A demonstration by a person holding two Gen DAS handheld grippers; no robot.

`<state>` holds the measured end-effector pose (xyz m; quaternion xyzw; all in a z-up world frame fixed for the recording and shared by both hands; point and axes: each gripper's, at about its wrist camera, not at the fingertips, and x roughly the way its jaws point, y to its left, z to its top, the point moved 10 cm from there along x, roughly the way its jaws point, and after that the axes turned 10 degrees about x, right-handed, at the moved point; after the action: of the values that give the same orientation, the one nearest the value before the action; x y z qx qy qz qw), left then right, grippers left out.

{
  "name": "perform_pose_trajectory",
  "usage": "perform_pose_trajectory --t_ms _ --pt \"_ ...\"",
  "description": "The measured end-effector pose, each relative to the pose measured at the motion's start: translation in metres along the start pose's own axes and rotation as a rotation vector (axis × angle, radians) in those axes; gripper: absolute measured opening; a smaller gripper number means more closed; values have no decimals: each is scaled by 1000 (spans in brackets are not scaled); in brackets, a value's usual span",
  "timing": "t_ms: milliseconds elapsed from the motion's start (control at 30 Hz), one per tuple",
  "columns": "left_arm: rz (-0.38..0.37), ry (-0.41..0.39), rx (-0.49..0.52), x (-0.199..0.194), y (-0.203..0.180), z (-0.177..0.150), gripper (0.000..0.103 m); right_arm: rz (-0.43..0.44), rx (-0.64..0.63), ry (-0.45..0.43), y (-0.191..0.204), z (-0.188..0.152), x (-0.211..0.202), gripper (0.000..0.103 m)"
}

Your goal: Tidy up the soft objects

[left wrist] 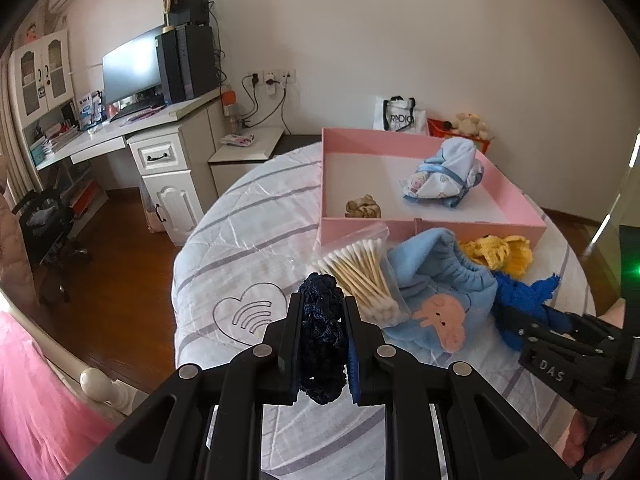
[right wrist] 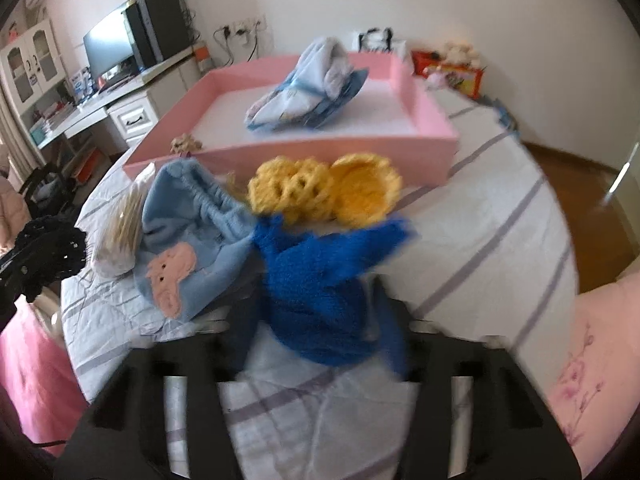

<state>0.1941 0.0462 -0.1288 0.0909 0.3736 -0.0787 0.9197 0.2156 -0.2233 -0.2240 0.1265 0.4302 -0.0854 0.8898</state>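
The left gripper (left wrist: 322,312) is closed on a dark navy scrunchie (left wrist: 322,336), which is pressed between its two fingers and held above the bed cover (left wrist: 248,232). The right gripper (right wrist: 316,300) has a royal blue fuzzy cloth (right wrist: 316,280) between its fingers; this view is blurred, so I cannot tell if the pads really press on it or only stand around it. In the left view the right gripper comes in from the right side and its tips are at the blue cloth.

The pink box (left wrist: 432,226) lies on the bed behind these things. Inside it are a folded light blue garment (left wrist: 444,176) towards the far right part and a beige scrunchie (left wrist: 362,206) near the front wall on the left. In front of the box, on the cover, lie a bag of cotton swabs (left wrist: 360,276), a light blue hat (left wrist: 436,292) with a pink figure on it, touching the bag, and a yellow crochet piece (left wrist: 496,254) just beside the box wall. The blue cloth lies between the hat and the yellow piece, touching both
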Motion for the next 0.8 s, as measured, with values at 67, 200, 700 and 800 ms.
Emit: perform_pose_trajectory --t_ms 67,200,700,800 --pt "-5 -1 4 0 -2 1 14 1 6 2 0 -2 3 39" --pt "0 -13 8 -1 -6 4 14 6 16 -36 -3 1 -12 38" --pt "-1 -125 10 -41 -19 22 15 24 29 -253 -4 31 -102 38" --pt "3 -171 12 -59 -21 28 15 39 18 -301 4 37 -121 38"
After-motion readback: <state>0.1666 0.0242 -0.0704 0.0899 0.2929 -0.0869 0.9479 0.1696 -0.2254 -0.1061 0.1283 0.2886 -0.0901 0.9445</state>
